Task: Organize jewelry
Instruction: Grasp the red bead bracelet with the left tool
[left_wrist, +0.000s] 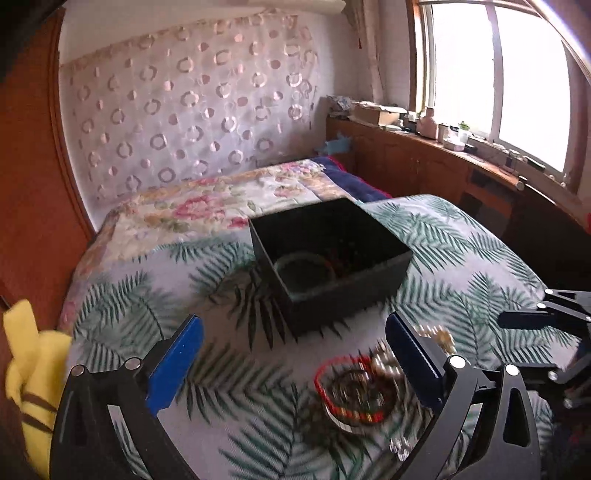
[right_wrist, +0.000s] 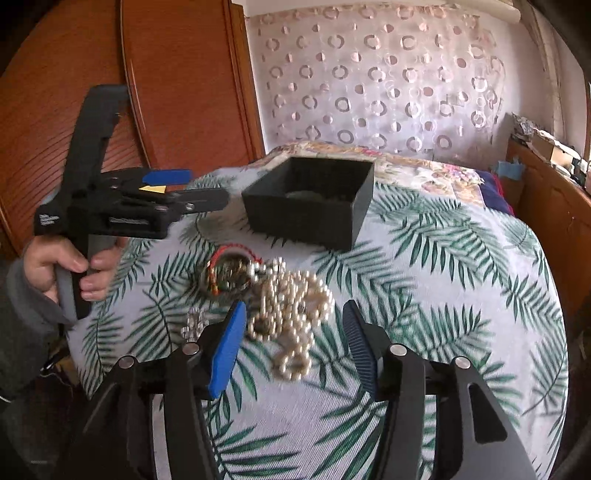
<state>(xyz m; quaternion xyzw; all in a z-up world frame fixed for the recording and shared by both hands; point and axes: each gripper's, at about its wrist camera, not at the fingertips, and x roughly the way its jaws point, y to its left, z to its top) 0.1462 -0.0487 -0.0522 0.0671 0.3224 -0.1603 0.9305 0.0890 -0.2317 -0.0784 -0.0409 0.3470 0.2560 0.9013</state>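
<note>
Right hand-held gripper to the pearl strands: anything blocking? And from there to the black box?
Nothing visible blocks either. The right hand-held gripper is open, with the pearl strands just ahead between its fingers. Only leaf-print cloth lies between the pearls and the open-topped black box; the bangle pile sits left.

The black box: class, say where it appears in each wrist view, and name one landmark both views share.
Left wrist view: the black box sits at centre, beyond the open left gripper.
Right wrist view: it sits upper centre, beyond the pearl necklace.
Shared landmark: the red bracelet in front of the box.
</note>
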